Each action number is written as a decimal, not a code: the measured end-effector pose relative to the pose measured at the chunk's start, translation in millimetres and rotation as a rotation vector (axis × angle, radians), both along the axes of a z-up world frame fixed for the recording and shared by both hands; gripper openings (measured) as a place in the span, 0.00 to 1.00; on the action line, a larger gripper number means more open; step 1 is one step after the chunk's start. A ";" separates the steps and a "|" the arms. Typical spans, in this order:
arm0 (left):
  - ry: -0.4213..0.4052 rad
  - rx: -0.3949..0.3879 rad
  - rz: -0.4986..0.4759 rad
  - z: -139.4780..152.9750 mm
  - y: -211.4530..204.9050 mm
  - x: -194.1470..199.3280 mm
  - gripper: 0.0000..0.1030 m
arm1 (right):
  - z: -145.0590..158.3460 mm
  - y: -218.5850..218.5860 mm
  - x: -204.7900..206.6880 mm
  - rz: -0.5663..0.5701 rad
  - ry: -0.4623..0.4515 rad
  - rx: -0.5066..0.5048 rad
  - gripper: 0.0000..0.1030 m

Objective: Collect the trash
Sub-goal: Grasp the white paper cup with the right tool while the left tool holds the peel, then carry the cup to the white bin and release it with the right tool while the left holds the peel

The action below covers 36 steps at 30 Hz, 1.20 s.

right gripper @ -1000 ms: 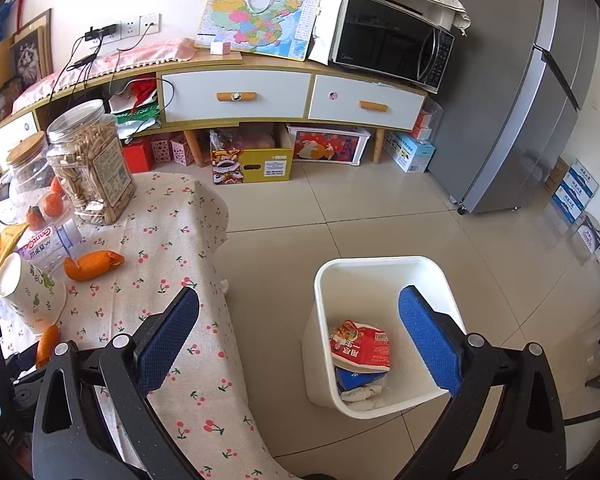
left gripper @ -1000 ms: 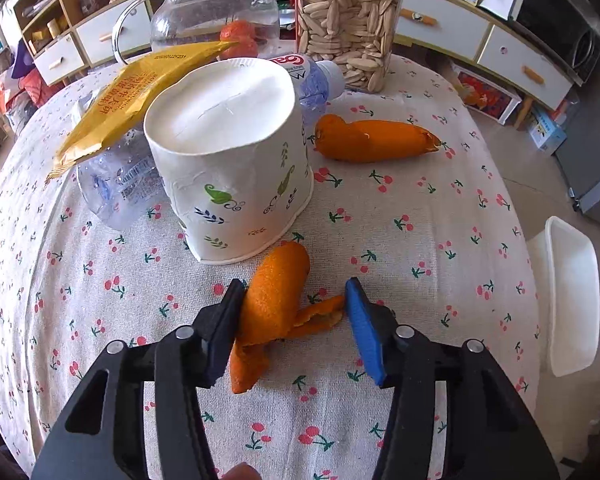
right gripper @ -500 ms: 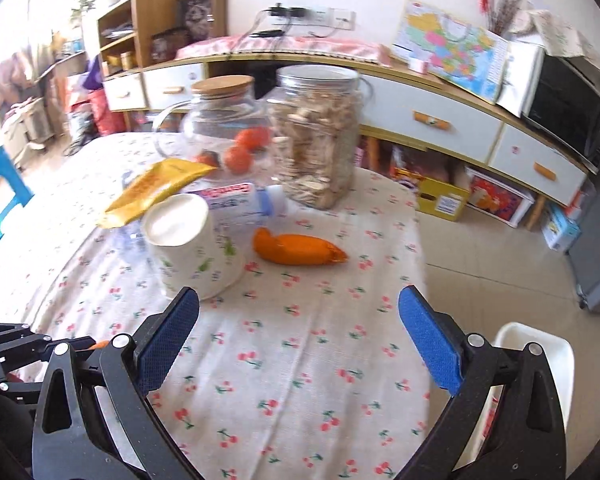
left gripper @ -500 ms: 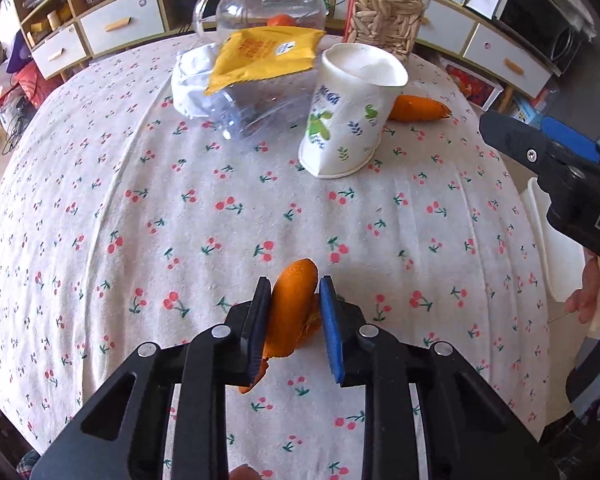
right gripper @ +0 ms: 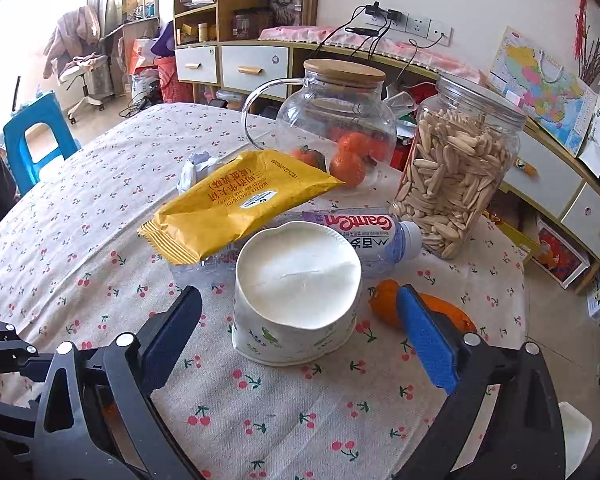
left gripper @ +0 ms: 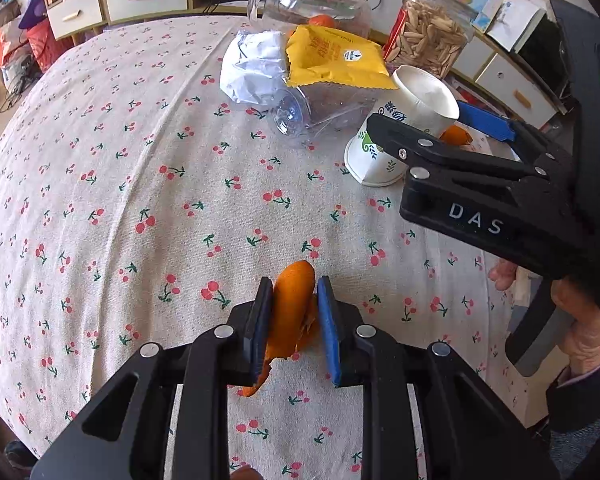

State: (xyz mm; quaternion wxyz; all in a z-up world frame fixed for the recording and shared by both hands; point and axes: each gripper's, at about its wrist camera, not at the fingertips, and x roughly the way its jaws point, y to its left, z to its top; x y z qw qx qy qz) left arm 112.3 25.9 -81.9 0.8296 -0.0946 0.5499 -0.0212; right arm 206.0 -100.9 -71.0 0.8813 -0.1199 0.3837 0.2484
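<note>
My left hand-held gripper (left gripper: 291,322) is clenched on an orange peel (left gripper: 290,308), near the upturned paper cup (right gripper: 296,300) on the worktop (left gripper: 100,200). My right hand-held gripper (right gripper: 300,334), released, straddles that cup. Next, I judge: close on it.

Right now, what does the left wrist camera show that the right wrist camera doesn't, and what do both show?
Only the left wrist view shows the left tongs shut on a piece of orange peel, and the person's hand holding the right tool. Only the right wrist view shows the water bottle's label, the blue stool and the second orange peel in full. Both show the upside-down paper cup, with the open right tongs on either side of it, plus the yellow wrapper, glass teapot and seed jar.
</note>
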 end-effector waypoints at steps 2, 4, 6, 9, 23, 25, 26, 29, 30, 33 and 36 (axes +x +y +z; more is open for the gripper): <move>0.000 -0.003 0.008 -0.5 1.3 1.6 0.23 | -2.6 -0.4 1.8 -0.003 0.023 0.004 0.60; 0.001 -0.007 0.019 -0.6 4.4 2.0 0.23 | -2.2 -1.5 -0.9 0.001 0.028 0.016 0.58; 0.002 -0.016 0.035 0.1 8.6 3.1 0.23 | -1.5 -1.7 -6.4 0.004 0.031 0.015 0.57; -0.006 -0.029 0.055 3.5 16.5 2.5 0.23 | 3.2 -3.6 -16.6 0.009 0.024 0.013 0.56; -0.095 -0.043 0.117 27.5 32.7 -3.5 0.23 | 54.1 -25.9 -53.1 -0.039 -0.074 0.049 0.57; -0.122 -0.046 0.122 31.5 32.7 -2.1 0.23 | 64.0 -33.1 -59.8 -0.072 -0.091 0.069 0.57; -0.140 -0.047 0.123 34.2 32.0 -2.7 0.22 | 68.6 -37.1 -63.2 -0.088 -0.099 0.073 0.57; -0.208 -0.029 0.118 44.2 26.5 -6.5 0.22 | 80.5 -48.6 -73.7 -0.140 -0.132 0.075 0.57; -0.235 -0.021 0.117 48.0 24.4 -8.9 0.22 | 84.7 -53.4 -76.9 -0.160 -0.140 0.080 0.57; -0.307 -0.006 0.104 59.2 18.4 -14.1 0.22 | 93.9 -68.2 -86.2 -0.214 -0.167 0.092 0.58; -0.344 0.009 0.095 64.6 16.7 -15.8 0.22 | 94.6 -84.1 -94.1 -0.272 -0.187 0.099 0.58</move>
